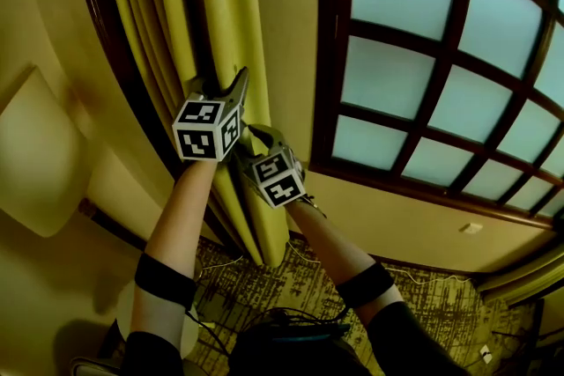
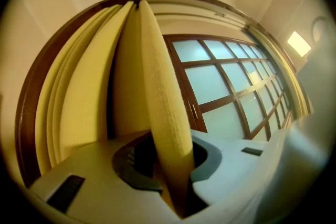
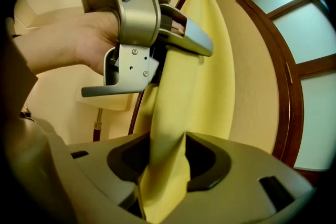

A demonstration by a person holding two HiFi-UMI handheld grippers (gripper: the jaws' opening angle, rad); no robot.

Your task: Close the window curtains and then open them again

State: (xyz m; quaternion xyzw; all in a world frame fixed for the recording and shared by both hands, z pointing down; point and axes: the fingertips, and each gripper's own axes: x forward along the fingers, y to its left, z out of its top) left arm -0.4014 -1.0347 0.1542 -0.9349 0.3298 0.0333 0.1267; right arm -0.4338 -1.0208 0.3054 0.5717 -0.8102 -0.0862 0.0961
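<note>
The yellow curtain (image 1: 220,4) hangs gathered in deep vertical folds along the left side of the window (image 1: 423,57). The window's frosted panes in their dark wooden frame stand uncovered. A strip of cream wall lies between the curtain's leading edge and the frame.

Both tools are on that leading edge. The left hand-held gripper (image 1: 238,82) is the higher of the two. In its own view a single rounded fold of the cloth rises straight up from between its jaws, which are clamped on the fold with the pads pressing in from both sides. The rest of the curtain stands to the left of that fold and the window panes to its right.

The right hand-held gripper (image 1: 255,135) sits just below and to the right of the left one, their marker cubes nearly touching in the head view. Its jaws are likewise closed on the curtain: the cloth is bunched and creased where it passes between the pads. It runs upward from there into the left tool's jaws, so both hold the same edge, one above the other.

Both forearms reach up from the bottom of the head view, each with a dark band near the elbow, over a patterned carpet (image 1: 423,295).
</note>
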